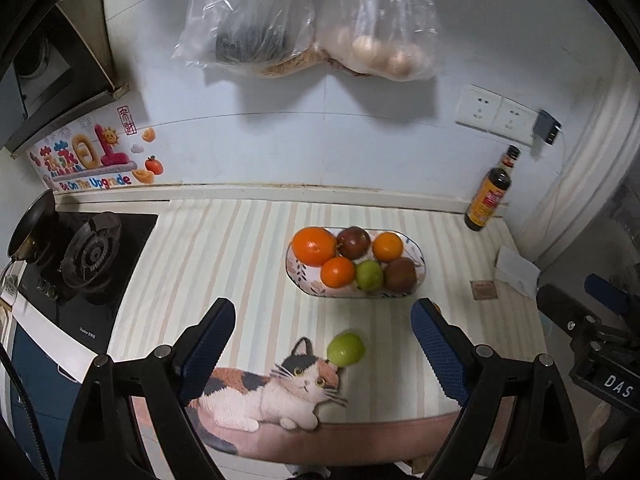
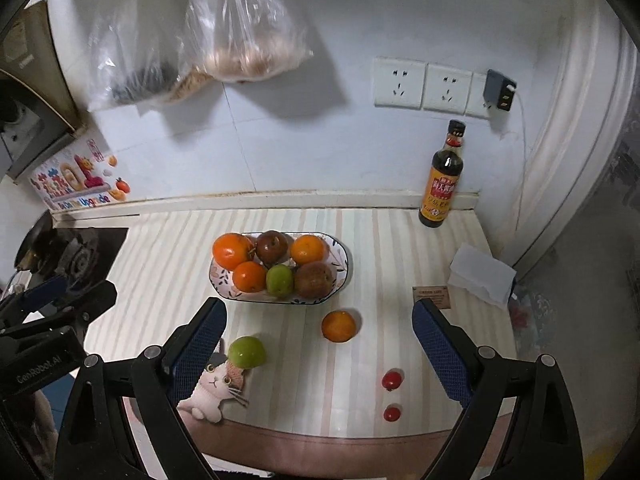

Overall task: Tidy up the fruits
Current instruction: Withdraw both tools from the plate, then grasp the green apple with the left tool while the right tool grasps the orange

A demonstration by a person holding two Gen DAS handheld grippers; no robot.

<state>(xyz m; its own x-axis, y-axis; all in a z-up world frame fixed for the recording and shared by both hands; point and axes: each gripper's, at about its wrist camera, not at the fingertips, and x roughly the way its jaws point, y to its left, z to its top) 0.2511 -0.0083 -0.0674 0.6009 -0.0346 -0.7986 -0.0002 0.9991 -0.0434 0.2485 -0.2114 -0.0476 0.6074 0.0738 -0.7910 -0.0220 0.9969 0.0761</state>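
Observation:
An oval patterned dish (image 1: 418, 258) (image 2: 342, 258) on the striped counter mat holds several fruits: oranges, two dark ones and a green one. A loose green fruit (image 1: 346, 349) (image 2: 247, 352) lies on the mat by the printed cat's head. In the right wrist view a loose orange (image 2: 338, 325) and two small red tomatoes (image 2: 391, 379) (image 2: 392, 413) lie in front of the dish. My left gripper (image 1: 324, 344) hangs open above the green fruit, nothing between its blue pads. My right gripper (image 2: 320, 344) is open too, above the loose orange, holding nothing.
A gas stove (image 1: 92, 256) with a black pan sits at the left. A dark sauce bottle (image 2: 442, 176) stands at the back right by wall sockets (image 2: 424, 84). Plastic bags (image 1: 304, 20) hang on the wall. A white tissue pack (image 2: 482, 276) and a small brown card (image 2: 431, 296) lie at right.

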